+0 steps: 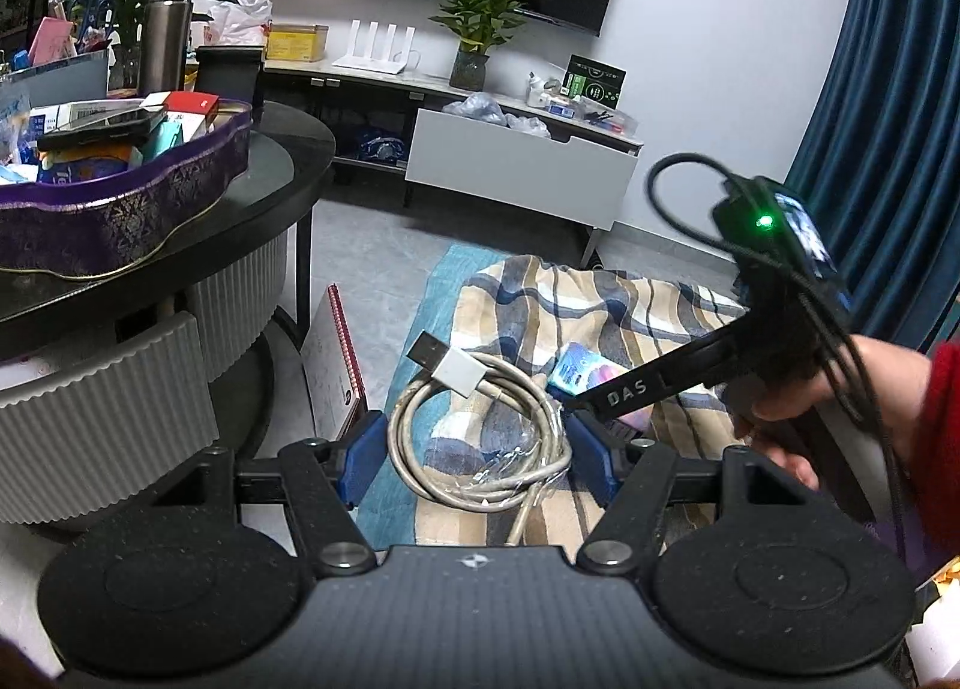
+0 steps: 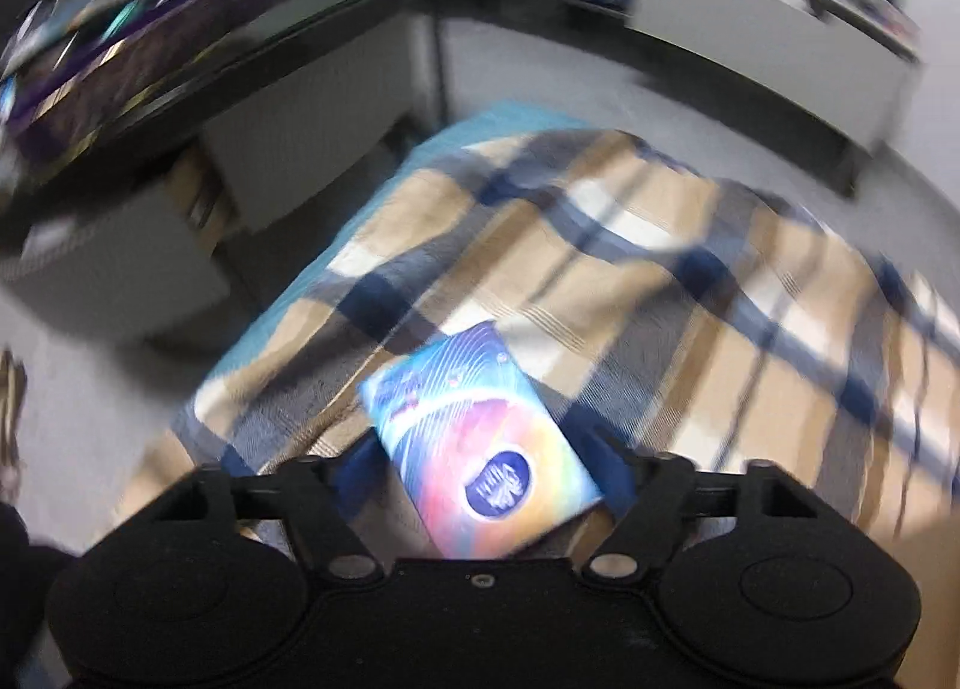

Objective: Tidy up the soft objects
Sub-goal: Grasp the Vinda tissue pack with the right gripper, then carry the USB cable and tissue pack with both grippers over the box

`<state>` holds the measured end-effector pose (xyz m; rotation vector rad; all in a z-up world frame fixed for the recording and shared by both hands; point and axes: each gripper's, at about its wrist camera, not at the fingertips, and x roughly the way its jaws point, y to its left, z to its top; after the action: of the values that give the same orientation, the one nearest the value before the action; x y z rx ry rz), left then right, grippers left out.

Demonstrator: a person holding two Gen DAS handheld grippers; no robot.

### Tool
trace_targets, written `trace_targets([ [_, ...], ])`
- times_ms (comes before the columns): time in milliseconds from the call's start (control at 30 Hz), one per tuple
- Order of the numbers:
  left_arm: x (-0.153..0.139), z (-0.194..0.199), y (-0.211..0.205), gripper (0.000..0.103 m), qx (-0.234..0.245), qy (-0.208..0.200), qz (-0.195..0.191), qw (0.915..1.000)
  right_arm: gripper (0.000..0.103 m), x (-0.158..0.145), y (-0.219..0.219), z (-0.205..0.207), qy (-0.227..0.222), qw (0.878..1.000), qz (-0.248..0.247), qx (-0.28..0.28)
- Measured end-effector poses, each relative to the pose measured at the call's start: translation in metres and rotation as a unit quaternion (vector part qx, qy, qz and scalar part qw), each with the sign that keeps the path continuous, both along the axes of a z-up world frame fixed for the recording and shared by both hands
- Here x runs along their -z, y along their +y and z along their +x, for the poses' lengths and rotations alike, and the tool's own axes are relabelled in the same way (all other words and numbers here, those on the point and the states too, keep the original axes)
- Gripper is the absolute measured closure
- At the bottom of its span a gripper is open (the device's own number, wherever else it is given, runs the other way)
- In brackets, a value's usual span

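My left gripper (image 1: 477, 458) is shut on a coiled grey USB cable (image 1: 480, 425) and holds it above a plaid blanket (image 1: 600, 305) on the floor. My right gripper (image 2: 480, 479) is shut on a colourful tissue packet (image 2: 480, 449) just above the same blanket (image 2: 660, 269); this view is motion-blurred. The right gripper and the hand holding it also show in the left wrist view (image 1: 576, 401), with the packet (image 1: 579, 368) at its fingers.
A round black table (image 1: 288, 161) at left carries a purple tin (image 1: 120, 209) full of boxes. A pink notebook (image 1: 339, 359) leans against the table base. A white TV cabinet (image 1: 516, 161) stands behind. A blue curtain (image 1: 888, 89) hangs at right.
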<state>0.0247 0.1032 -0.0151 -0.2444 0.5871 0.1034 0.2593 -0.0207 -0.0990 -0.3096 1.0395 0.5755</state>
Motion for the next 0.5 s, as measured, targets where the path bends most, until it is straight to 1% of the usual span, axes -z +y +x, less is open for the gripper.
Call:
trace_targets([
  [33,-0.001,0.000,0.000,0.036,0.000,-0.001,0.001,1.0000,0.035,-0.002,-0.004,-0.002,0.003,1.000,0.003,0.016],
  [100,-0.003,-0.001,-0.002,0.036,-0.003,-0.001,0.002,1.0000,0.037,-0.009,-0.013,-0.011,0.013,0.999,0.019,0.047],
  [133,-0.004,0.000,-0.003,0.036,-0.004,-0.001,0.000,1.0000,0.039,-0.016,-0.018,-0.018,0.007,0.998,0.031,0.055],
  [233,-0.009,0.000,-0.008,0.036,-0.007,0.000,-0.004,1.0000,0.039,-0.040,-0.031,-0.046,-0.023,0.995,0.058,0.080],
  [367,-0.017,0.001,-0.019,0.036,-0.008,0.001,0.004,1.0000,0.039,-0.073,-0.053,-0.093,-0.062,0.985,0.114,0.113],
  [433,-0.021,0.000,-0.026,0.036,-0.007,0.000,0.008,0.9999,0.039,-0.086,-0.065,-0.114,-0.085,0.980,0.126,0.131],
  [500,-0.025,-0.001,-0.033,0.036,-0.003,-0.001,0.012,0.9999,0.039,-0.096,-0.073,-0.133,-0.109,0.976,0.130,0.135],
])
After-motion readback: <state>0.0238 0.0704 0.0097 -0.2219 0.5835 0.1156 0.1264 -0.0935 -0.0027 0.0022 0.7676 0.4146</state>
